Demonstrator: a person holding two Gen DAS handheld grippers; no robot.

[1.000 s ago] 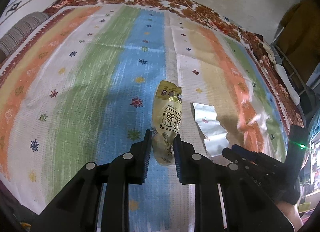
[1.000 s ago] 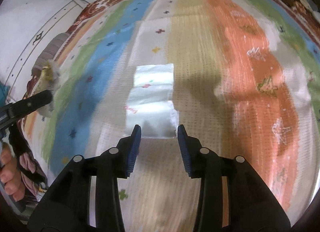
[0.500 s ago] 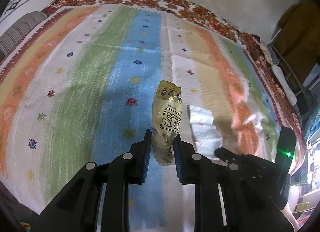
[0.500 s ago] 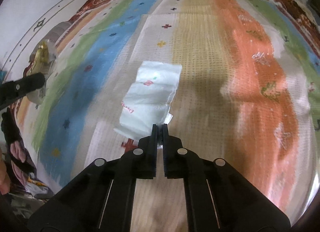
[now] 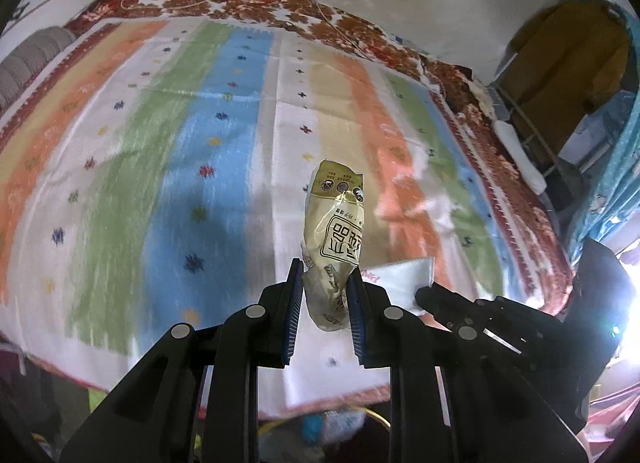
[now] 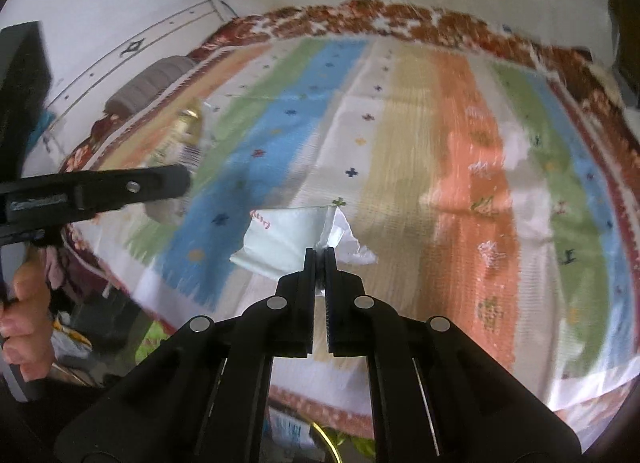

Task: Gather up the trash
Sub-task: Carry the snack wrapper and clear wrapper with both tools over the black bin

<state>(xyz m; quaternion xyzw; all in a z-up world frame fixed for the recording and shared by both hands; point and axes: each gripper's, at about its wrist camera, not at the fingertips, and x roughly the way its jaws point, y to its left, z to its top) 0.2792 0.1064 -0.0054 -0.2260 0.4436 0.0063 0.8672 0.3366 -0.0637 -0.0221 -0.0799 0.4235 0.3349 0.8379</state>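
Note:
My left gripper (image 5: 325, 277) is shut on a crumpled gold snack wrapper (image 5: 334, 231) with black print, held up above the striped bedspread (image 5: 180, 135). My right gripper (image 6: 319, 255) is shut on the edge of a flat white plastic wrapper (image 6: 284, 241), which hangs lifted off the bedspread (image 6: 412, 167). In the left wrist view the white wrapper (image 5: 400, 275) shows at lower right, pinched by the right gripper (image 5: 424, 297). In the right wrist view the left gripper (image 6: 176, 183) with the blurred gold wrapper (image 6: 188, 131) is at the left, and a hand (image 6: 24, 327) grips its handle.
The bed runs to a stained white wall, with a red floral blanket (image 5: 320, 19) along its far edge and a grey rolled cushion (image 5: 28, 59) at the left. A brown garment (image 5: 568, 63) hangs at the right. Below the bed's near edge lie blurred items on the floor (image 5: 332, 427).
The right gripper shut on the white wrapper's edge and lifted it off the bed. Both grippers rose and drew back, so the bed's near edge and the floor now show.

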